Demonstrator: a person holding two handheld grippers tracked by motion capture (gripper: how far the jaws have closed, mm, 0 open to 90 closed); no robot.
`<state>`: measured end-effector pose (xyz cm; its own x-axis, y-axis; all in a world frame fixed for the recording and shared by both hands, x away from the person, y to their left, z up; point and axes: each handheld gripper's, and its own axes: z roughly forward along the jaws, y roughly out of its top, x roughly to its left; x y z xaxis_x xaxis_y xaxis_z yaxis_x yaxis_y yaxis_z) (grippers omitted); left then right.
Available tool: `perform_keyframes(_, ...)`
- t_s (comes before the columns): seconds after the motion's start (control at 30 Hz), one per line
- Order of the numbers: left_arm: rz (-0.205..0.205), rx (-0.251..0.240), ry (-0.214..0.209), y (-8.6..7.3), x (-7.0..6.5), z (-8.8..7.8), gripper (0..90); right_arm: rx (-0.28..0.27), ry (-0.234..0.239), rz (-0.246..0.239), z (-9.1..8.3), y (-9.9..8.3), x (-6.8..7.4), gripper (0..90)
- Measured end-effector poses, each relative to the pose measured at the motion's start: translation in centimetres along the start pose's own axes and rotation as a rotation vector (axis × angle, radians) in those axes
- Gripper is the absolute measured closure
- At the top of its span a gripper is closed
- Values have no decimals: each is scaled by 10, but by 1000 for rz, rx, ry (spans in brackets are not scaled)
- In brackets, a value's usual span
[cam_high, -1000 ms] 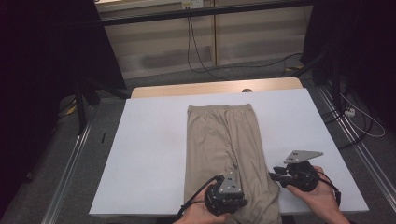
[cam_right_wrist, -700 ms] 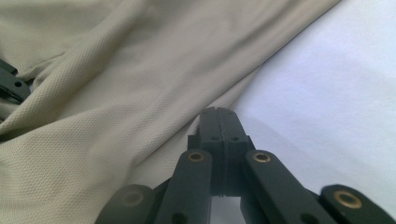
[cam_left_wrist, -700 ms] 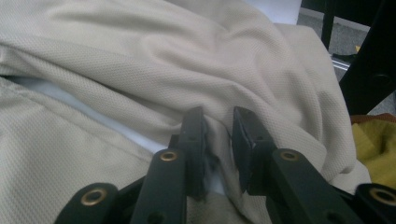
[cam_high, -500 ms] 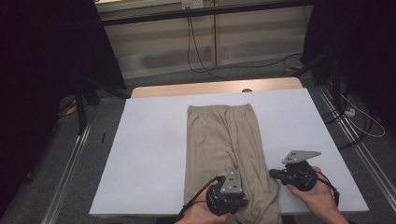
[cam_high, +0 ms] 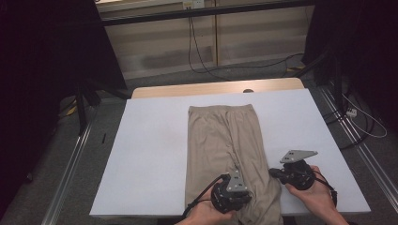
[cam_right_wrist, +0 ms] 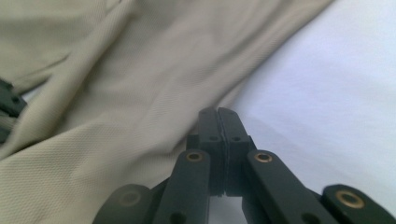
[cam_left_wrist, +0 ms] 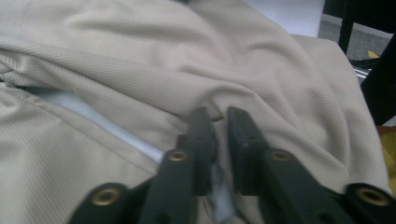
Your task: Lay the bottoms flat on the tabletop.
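A beige garment (cam_high: 220,136), long like trousers, lies flat down the middle of the white table (cam_high: 150,154), its near end rumpled at the front edge. My left gripper (cam_high: 234,179) sits on that near end. In the left gripper view its jaws (cam_left_wrist: 220,116) stand almost together, pinching a raised fold of the beige cloth (cam_left_wrist: 140,60). My right gripper (cam_high: 273,172) is at the garment's right edge. In the right gripper view its jaws (cam_right_wrist: 218,112) are pressed together where the cloth (cam_right_wrist: 116,93) meets the bare table, with creases running into the tips.
White tabletop lies bare to the left and right of the garment. A wooden strip (cam_high: 216,88) borders the far edge. Metal rails (cam_high: 70,164) flank the table, with cables (cam_high: 361,122) on the floor at the right.
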<state>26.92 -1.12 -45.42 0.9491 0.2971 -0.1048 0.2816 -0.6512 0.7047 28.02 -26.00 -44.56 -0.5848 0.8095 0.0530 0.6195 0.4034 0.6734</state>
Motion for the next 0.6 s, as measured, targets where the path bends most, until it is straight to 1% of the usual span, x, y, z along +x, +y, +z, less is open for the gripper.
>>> perform_keyframes(0.07,-11,7,-7,2,3,1,868,-31,-5,13,-7,-1,-6,900)
perform_keyframes(0.13,-27,4,-4,3,4,1,872,-61,-17,34,-15,-2,-11,900)
perform_keyframes(0.17,-42,-10,-8,3,5,2,873,-70,-24,38,-17,-3,-13,900)
perform_keyframes(0.23,-58,-28,2,4,8,0,874,-93,-36,49,-24,-2,-18,900)
perform_keyframes(0.27,-67,-29,21,6,8,-1,875,-114,-41,53,-27,0,-21,900)
perform_keyframes(0.3,-77,-56,14,9,12,-3,875,-132,-45,62,-30,1,-23,900)
perform_keyframes(0.33,-80,-65,15,11,14,-5,877,-157,-45,68,-34,5,-26,900)
perform_keyframes(0.4,-103,-114,22,17,19,-12,877,-186,-52,74,-39,11,-29,900)
perform_keyframes(0.5,-127,-189,47,26,28,-27,877,-233,-70,63,-48,24,-32,900)
perform_keyframes(0.53,-133,-209,62,28,31,-31,877,-252,-75,61,-51,29,-34,900)
perform_keyframes(0.6,-149,-232,82,33,39,-37,877,-279,-91,61,-54,40,-39,900)
